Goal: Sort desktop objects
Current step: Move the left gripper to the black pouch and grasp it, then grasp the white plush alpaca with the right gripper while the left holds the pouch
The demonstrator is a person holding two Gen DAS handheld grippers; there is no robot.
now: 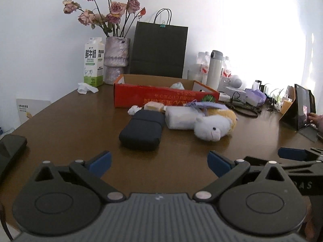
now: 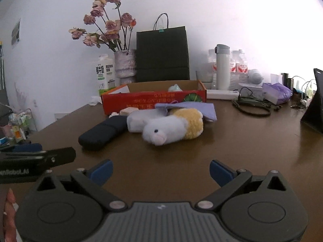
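The brown table [image 1: 66, 125] fills most of the room ahead, and every task item sits toward twelve o'clock of both grippers. Largest on it is the black paper bag [image 1: 159, 48], upright against the wall, with the red cardboard box [image 1: 161, 97] lying open just in front of it; a crumpled tissue [image 1: 177, 85] shows inside the box. At eleven o'clock of the box stand the vase of dried roses [image 1: 116, 60] and, beside it, the milk carton [image 1: 93, 60]. At one o'clock are a white flask [image 1: 215, 69] and a tangle of cables [image 1: 244, 105].

In front of the box lies the cluster to be sorted. The plush toy [image 2: 171, 127] lies on its side, touching a white tissue pack [image 1: 179, 118] at its nine o'clock. A purple cloth [image 2: 187, 107] lies behind the toy. The dark blue case [image 1: 142, 130] rests flat, just beside the tissue pack. A small wrapped bar [image 1: 153, 106] and a white paper wad [image 1: 134, 110] sit between the case and the box.

The left gripper [image 1: 159, 164] hovers near the case, jaws spread wide and empty. The right gripper [image 2: 160, 172] hangs short of the plush toy, jaws likewise released, holding nothing.
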